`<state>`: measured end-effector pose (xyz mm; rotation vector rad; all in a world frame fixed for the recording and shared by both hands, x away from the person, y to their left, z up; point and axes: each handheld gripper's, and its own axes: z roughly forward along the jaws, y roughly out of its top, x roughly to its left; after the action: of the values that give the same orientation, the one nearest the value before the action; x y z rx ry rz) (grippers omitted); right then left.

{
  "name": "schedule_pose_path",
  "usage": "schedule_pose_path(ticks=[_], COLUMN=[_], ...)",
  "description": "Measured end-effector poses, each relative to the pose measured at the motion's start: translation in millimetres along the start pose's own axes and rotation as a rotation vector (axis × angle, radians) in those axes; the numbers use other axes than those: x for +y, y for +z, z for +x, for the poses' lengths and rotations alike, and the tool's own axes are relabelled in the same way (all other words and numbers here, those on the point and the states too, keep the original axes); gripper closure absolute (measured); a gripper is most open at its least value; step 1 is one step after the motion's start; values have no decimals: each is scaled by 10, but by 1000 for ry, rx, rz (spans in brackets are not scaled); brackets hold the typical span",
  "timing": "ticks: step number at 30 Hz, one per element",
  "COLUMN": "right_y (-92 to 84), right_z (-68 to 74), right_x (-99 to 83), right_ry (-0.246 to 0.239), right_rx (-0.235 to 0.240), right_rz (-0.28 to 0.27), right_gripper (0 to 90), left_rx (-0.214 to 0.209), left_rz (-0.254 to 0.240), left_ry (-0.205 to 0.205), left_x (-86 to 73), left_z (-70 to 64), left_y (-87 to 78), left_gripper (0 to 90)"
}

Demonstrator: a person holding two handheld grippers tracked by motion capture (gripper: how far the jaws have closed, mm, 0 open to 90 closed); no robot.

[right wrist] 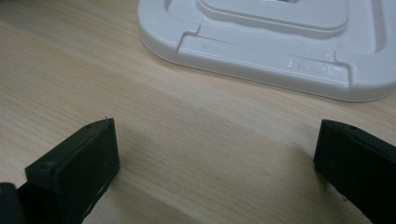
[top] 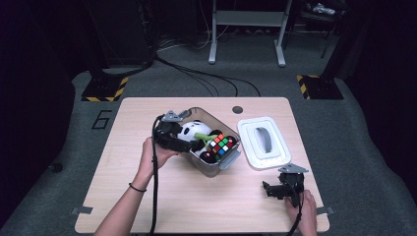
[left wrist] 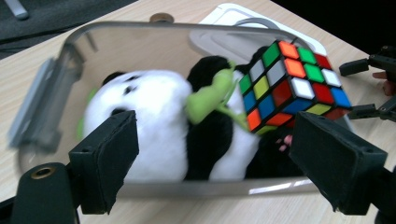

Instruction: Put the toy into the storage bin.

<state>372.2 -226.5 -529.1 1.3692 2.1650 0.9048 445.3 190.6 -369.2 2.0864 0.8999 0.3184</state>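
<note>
Clear plastic bin (top: pixel 212 169) is holding the plush panda (top: pixel 193 132) and colour cube (top: pixel 221 144), so packing looks finished; fitting the white lid (top: pixel 263 142) lying just beside it is probably next. Left gripper (top: pixel 189 145) is hovering at the bin's rim, jaws apart and empty. Right gripper (top: pixel 269 189) is resting low near the lid, jaws wide, gripping nothing.

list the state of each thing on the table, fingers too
box: open, lid off, toys inside
lid: flat on the table right of the box
panda: lying in the box
cube: scrambled, in the box by the panda
left gripper: fingers open, nothing held
right gripper: fingers open, empty
</note>
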Motion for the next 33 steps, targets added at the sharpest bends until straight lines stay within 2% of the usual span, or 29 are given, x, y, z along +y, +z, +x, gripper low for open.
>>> schedule_pose_path(ticks=[6, 8, 16, 20, 24, 26, 27, 28, 33], right_y=[0, 0, 0, -1, 0, -1, -1, -1, 0], right_z=[-1, -1, -1, -2, 0, -1, -2, 0, 1], right_x=[-1, 0, 0, -1, 0, -1, -1, 0, 0], right_ry=[-2, -1, -1, -3, 0, -2, -2, 0, 2], right_rx=[0, 0, 1, 3, 2, 3, 3, 3, 2], right_rz=[0, 0, 0, 1, 0, 1, 1, 1, 0], right_gripper=[0, 0, 0, 0, 0, 0, 0, 0, 0], left_rx=[54, 66, 107, 134, 175, 190, 205, 216, 280], left_rz=[33, 44, 90, 117, 126, 142, 165, 161, 159], left_ry=[-13, -33, -90, -122, -201, -220, -211, -234, -240], left_x=[-256, -393, -739, -941, -1190, -1320, -1379, -1439, -1682], left_z=[154, 225, 436, 532, 644, 714, 750, 767, 875], left_y=[-117, -137, -160, -131, -59, -31, -19, 5, 36], left_gripper=[140, 138, 118, 112, 85, 57, 48, 33, 0])
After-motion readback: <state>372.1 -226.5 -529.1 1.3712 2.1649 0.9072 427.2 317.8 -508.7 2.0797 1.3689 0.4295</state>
